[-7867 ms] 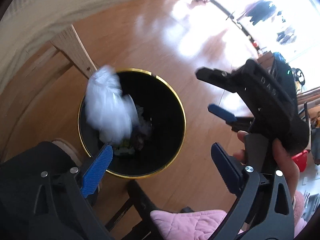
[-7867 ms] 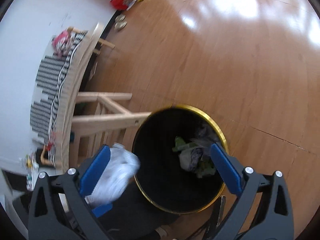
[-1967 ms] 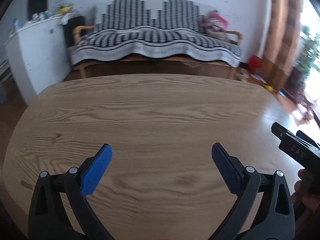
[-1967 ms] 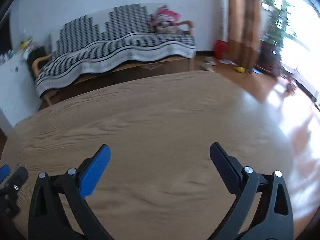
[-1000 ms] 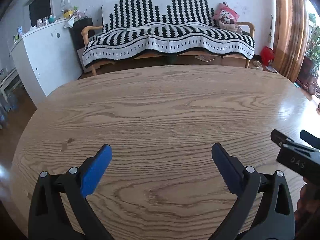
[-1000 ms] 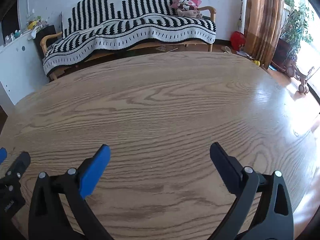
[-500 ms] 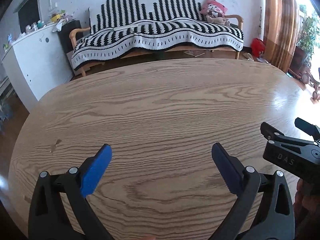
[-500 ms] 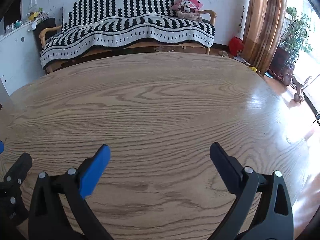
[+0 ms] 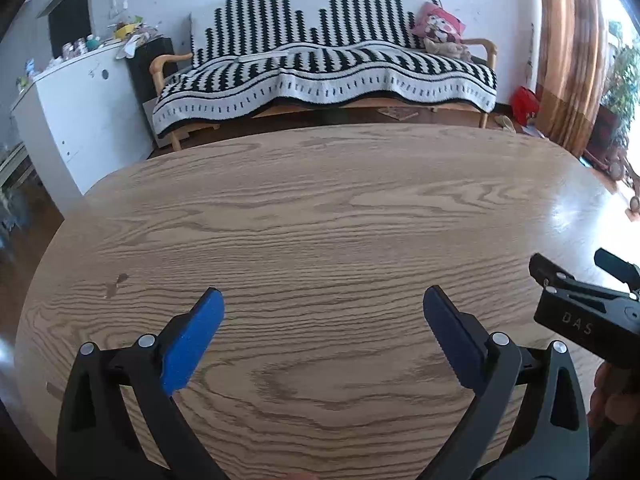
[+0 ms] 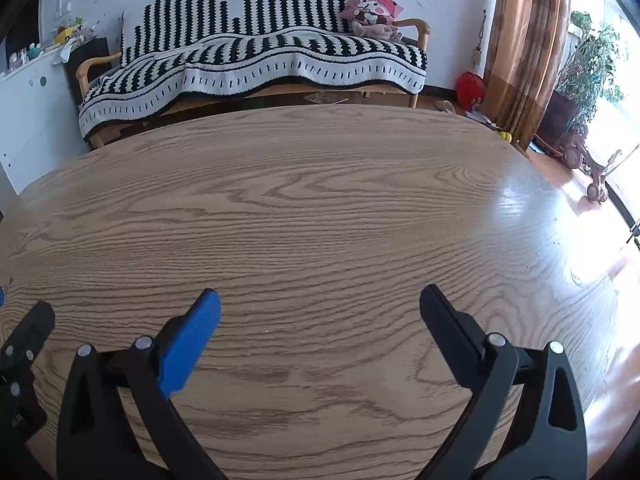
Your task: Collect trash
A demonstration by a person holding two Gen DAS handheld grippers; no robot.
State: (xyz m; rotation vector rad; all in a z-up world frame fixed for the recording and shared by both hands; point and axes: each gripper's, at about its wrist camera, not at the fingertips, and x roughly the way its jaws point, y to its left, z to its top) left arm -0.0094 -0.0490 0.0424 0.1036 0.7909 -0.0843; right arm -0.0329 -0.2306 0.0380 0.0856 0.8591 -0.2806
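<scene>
Held both the left gripper (image 9: 323,320) and right gripper (image 10: 320,318) spread wide and empty, side by side above the bare wooden table (image 10: 320,200), likely at rest, with no trash visible on it in either view.

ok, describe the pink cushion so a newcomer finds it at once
Find the sofa with the black-and-white striped throw against the back wall, beyond the table. The pink cushion sits at its right end by the wooden armrest. It is the only pink thing there, printed with a cartoon face.
</scene>
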